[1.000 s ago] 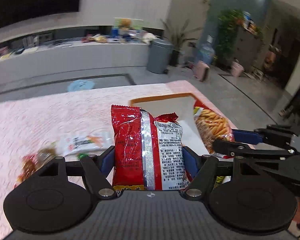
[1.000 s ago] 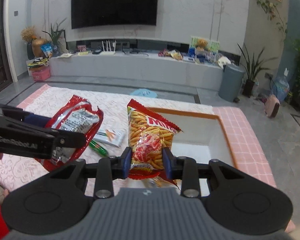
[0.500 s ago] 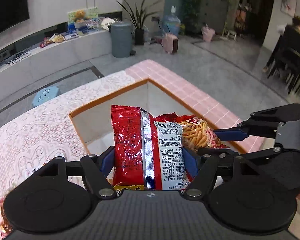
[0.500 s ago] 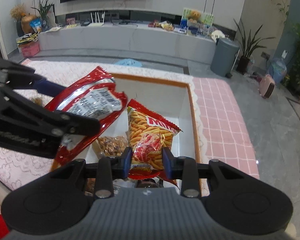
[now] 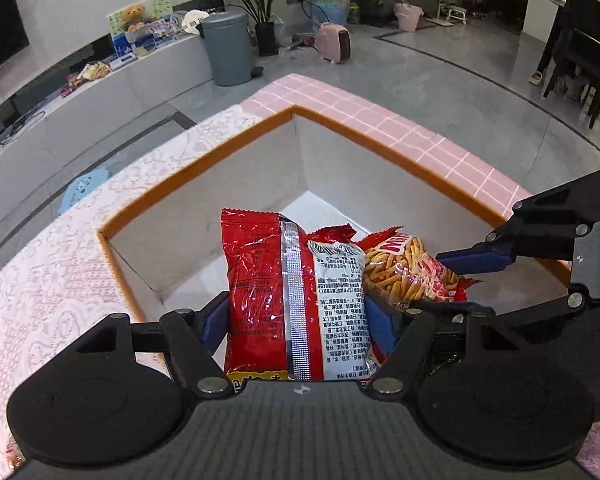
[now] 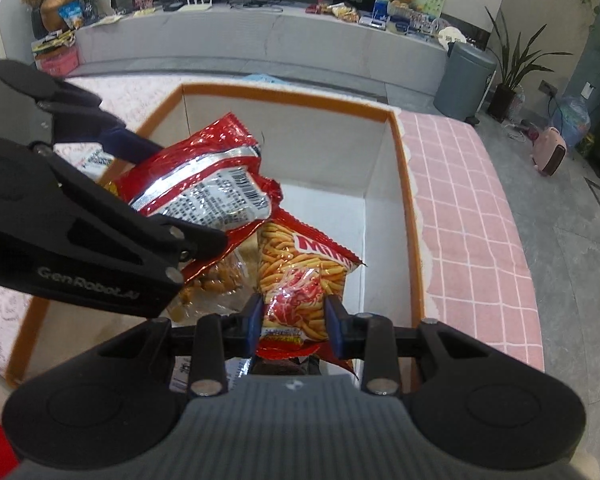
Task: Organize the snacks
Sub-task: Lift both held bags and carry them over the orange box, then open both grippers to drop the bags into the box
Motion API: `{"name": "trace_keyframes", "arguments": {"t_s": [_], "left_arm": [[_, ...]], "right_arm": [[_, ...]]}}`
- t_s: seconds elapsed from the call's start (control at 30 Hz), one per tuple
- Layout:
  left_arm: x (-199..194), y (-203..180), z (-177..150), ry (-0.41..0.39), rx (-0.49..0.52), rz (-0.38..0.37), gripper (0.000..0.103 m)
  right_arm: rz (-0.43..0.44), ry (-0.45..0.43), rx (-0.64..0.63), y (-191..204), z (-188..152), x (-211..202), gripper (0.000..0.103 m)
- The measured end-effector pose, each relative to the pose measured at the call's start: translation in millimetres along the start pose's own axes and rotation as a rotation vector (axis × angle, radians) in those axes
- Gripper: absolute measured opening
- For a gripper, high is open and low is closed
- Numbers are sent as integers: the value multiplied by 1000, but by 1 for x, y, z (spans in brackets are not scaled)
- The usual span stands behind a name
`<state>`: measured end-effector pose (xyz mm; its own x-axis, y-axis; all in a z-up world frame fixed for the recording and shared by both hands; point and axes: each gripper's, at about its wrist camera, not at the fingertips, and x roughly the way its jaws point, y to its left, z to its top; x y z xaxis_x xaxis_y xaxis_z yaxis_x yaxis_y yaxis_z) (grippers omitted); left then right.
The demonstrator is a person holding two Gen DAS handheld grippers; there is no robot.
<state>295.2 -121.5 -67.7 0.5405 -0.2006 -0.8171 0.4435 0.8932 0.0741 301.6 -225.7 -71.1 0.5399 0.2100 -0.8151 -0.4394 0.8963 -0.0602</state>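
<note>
While both hang over the orange-rimmed white box (image 6: 384,152), left gripper (image 5: 296,320) fingers clamp a glossy red foil snack bag (image 5: 268,280), right gripper (image 6: 292,316) fingers an orange-stick snack packet (image 6: 300,280).

Dim indoor light, sharp focus, glare on foil, strong fisheye bending at edges.

"GenRobot.AI" stands on the black arm of the left gripper (image 6: 148,184). White letters "Mi…", cut off, show on the yellow-and-red snack-stick bag (image 6: 304,276). The red bag's (image 5: 296,300) small print is unreadable.
</note>
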Motion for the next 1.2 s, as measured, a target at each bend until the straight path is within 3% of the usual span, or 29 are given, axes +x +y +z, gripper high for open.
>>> {"name": "trace_keyframes", "arguments": {"t_s": [0.37,0.7,0.77,0.83,0.93,1.07,1.2], "left_arm": [[19,2,-6,56,-12,8,83],[14,7,-8,62,-62,0,89],[10,10,-7,70,-91,-23,90],[6,11,-6,63,-107,-36,91],[-6,8,-7,32,-99,-7,91],[-30,4,-10,-34,-90,7,96],[-53,5,-11,-85,-105,7,99]], "right_arm": [[-4,42,-46,-1,1,21,32],[11,36,-53,6,2,13,35],[11,34,-62,8,2,11,45],[8,25,-70,10,2,6,47],[3,10,-72,13,2,-1,53],[-14,-15,-45,13,3,-15,68],[-29,-26,-5,15,1,-22,71]]}}
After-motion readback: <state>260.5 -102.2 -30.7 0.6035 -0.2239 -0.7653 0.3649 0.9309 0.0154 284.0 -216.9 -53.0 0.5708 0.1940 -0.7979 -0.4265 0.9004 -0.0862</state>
